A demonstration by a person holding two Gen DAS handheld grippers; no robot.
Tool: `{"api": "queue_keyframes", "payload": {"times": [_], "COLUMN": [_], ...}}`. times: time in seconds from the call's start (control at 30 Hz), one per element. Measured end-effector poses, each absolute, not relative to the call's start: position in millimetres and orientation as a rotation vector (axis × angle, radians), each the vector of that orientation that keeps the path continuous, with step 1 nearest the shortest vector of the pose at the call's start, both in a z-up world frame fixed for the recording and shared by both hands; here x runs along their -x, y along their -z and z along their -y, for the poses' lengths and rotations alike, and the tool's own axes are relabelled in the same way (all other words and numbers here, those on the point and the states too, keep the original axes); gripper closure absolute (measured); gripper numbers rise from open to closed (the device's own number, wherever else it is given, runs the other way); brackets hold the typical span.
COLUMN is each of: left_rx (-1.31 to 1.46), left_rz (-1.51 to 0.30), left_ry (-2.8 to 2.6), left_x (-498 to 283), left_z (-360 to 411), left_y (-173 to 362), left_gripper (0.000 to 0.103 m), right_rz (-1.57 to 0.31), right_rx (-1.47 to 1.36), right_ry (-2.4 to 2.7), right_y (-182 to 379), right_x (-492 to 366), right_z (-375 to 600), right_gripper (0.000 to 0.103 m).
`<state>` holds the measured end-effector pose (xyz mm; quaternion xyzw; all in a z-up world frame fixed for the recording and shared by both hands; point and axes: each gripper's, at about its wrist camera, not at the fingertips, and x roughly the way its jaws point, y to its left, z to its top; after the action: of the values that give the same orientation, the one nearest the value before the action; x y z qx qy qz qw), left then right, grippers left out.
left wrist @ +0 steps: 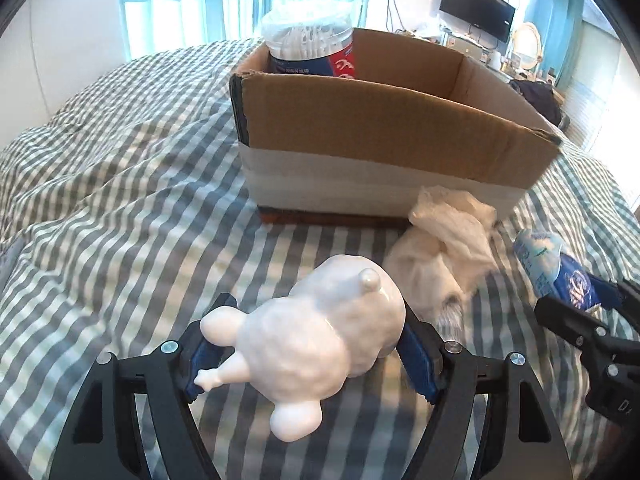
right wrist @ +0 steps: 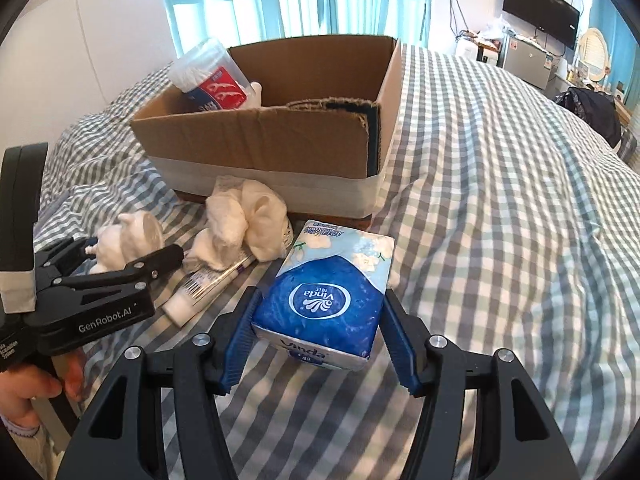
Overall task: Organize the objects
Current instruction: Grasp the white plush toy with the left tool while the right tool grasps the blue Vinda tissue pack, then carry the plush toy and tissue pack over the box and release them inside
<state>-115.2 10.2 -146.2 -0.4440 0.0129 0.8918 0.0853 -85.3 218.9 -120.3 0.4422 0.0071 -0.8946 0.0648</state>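
A glossy white animal figurine [left wrist: 320, 332] lies on its side between the blue pads of my left gripper [left wrist: 316, 312], which is shut on it just above the striped bedcover. The same figurine [right wrist: 120, 240] and left gripper [right wrist: 132, 250] show at the left of the right wrist view. My right gripper [right wrist: 320, 298] is shut on a blue Vinda tissue pack [right wrist: 332, 276], also seen as a tissue pack [left wrist: 560, 268] in the right gripper [left wrist: 588, 292]. An open cardboard box [left wrist: 360, 120] [right wrist: 260, 140] stands ahead, holding a cotton-swab jar [left wrist: 308, 48] [right wrist: 212, 76].
A crumpled white cloth [right wrist: 244, 220] [left wrist: 448, 236] lies against the box front. A white tube [right wrist: 204, 284] rests beside it on the checked bedcover [right wrist: 500, 200]. A hand [right wrist: 28, 392] holds the left gripper's handle. A wall screen [right wrist: 540, 12] and shelves stand beyond the bed.
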Motion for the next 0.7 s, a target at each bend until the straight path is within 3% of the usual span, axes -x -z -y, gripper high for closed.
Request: {"api": "queue_keyframes", "payload": {"times": [0.7], "left_rx": [1.092], "left_rz": [-0.029], "left_ry": [-2.768], "left_x": [50], "left_z": [0], "left_y": [60], "left_gripper": [0.025], "right_rz": [-0.138], "right_rx": [-1.072], "right_ry": [2.786], "right_y": [38], "right_x": [4], "right_z": [-191], "right_gripper": [0.044]}}
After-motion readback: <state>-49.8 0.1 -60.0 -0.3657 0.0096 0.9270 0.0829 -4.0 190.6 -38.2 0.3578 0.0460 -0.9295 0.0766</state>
